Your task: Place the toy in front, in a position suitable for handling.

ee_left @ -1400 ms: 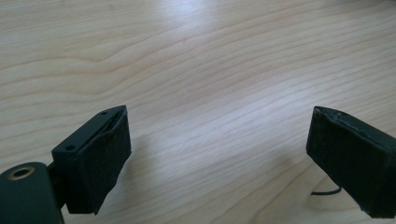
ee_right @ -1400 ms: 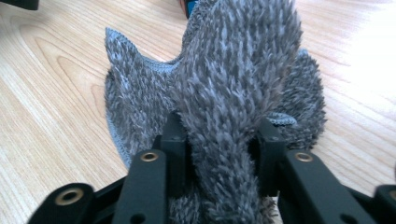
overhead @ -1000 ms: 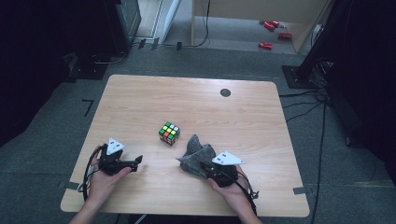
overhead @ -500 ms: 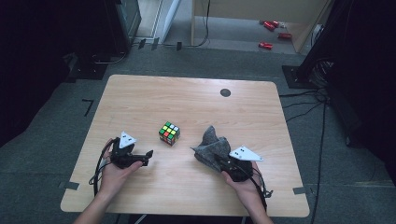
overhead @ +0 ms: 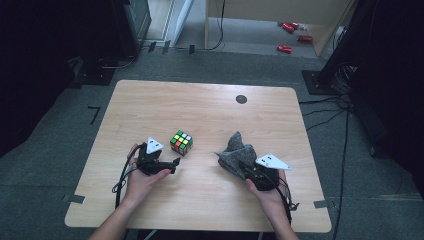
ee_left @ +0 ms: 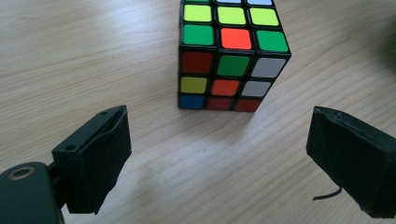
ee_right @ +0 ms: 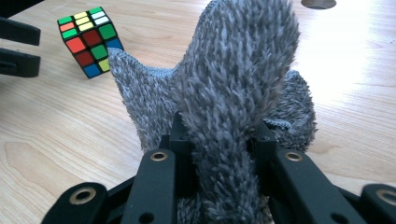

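On the near half of the desk [overhead: 150,105] sit the two things in play: a scrambled puzzle cube [overhead: 181,142] just left of centre and a grey shaggy cloth [overhead: 235,155] to its right, well apart from each other. The likeliest slip, I judge, is at the cube: the left gripper [ee_left: 219,158] faces it corner-on, so if the jaws close like that the pads would meet edges rather than flat faces, and the cube could twist or skid away across the smooth wood. The cloth could also sag out of its grip or drag over the cube if carried across (it is limp and bunched). The left jaws stand wide open, holding nothing, the cube just ahead of them and untouched. The right gripper [ee_right: 219,154] is clamped on a fold of the cloth, which rises between its jaws.
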`<state>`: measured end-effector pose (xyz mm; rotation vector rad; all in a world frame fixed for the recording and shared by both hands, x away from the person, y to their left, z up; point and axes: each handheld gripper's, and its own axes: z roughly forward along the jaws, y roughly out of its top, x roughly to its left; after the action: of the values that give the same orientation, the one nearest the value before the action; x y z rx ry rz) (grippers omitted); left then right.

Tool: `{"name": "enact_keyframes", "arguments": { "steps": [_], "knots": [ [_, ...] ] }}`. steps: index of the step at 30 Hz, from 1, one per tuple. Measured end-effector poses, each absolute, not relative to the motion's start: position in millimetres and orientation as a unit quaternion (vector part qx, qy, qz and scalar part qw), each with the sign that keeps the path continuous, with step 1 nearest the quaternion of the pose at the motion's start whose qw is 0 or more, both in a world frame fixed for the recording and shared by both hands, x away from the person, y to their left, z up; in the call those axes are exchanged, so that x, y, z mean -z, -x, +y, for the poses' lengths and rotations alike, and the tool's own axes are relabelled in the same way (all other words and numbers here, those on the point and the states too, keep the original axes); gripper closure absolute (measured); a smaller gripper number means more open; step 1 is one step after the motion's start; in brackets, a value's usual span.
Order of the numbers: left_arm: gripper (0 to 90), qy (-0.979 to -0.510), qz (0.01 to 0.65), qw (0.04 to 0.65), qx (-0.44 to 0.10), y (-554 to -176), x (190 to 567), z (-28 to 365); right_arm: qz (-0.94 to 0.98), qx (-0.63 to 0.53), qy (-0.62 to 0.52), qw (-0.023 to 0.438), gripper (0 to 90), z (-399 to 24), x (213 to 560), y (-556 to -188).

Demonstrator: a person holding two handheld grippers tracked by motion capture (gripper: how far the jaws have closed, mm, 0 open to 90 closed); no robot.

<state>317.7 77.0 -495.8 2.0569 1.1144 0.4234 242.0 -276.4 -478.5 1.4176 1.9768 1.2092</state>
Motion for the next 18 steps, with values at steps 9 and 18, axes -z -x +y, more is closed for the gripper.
{"name": "enact_keyframes", "arguments": {
  "steps": [9,18],
  "knots": [
    [7.6,-0.799,0.440,0.376,-0.164,-329.4,496.2,62.0,0.707,-0.434,-0.516,0.212,71.1,-283.3,479.4,-242.1],
    [7.7,-0.796,0.452,0.369,-0.164,-342.6,503.1,49.0,0.706,-0.432,-0.521,0.209,70.9,-287.3,482.0,-243.4]
  ]
}}
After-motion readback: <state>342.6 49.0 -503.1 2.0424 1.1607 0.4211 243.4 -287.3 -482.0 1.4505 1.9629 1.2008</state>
